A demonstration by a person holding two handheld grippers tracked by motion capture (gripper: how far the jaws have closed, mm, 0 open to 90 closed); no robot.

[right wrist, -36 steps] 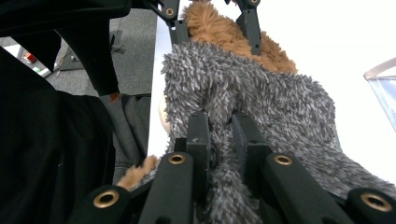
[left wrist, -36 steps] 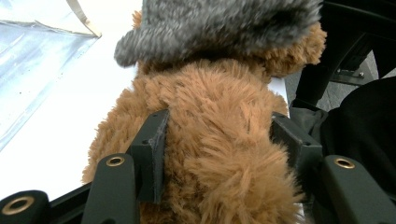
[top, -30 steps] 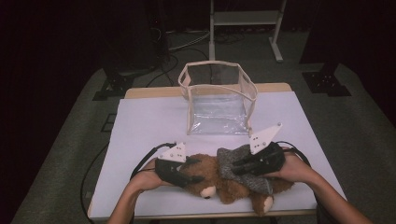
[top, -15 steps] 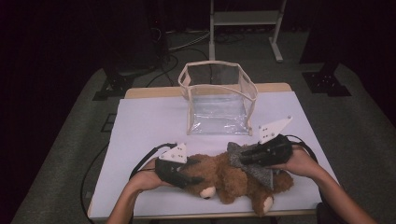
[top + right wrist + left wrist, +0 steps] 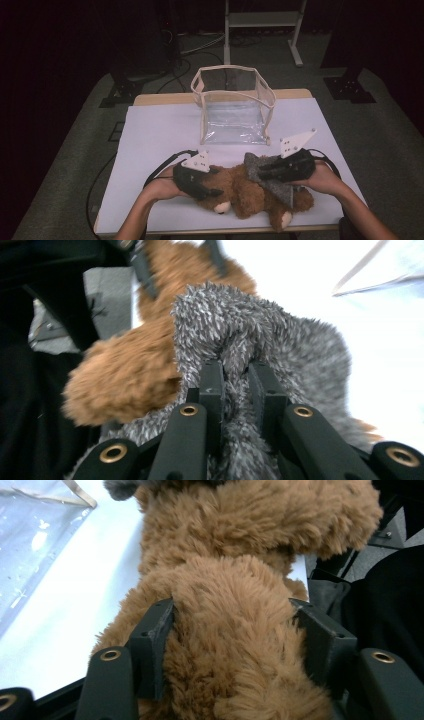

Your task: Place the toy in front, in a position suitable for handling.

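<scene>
- Counter (image 5: 165, 135) covered by a pale lilac-white sheet, with a strip of bare wood showing along its far edge.
- Grey carpeted floor (image 5: 80, 150) surrounds the counter; the room beyond it is dark, with black stand feet at both sides and cables trailing across the floor behind.
- A white metal frame (image 5: 260, 20) stands on the floor past the far edge.
- A clear plastic bag (image 5: 234, 105) with beige trim stands upright and open on the far half of the counter.
- A brown teddy bear (image 5: 245, 192) lies at the near edge of the counter, between the person's two hands, with a grey furry garment (image 5: 267, 175) on its right part.
- Left tongs (image 5: 212, 184) sit around the bear's brown fur; in the left gripper view the fur (image 5: 235, 630) bulges between both jaws, which have just been opening, and whether the pads press on it I cannot tell.
- Right tongs (image 5: 252, 172) are clamped on a fold of the grey garment (image 5: 240, 365), jaws close together with the fabric pinched between them.
- Both hands rest low over the toy near the counter's front edge.
</scene>
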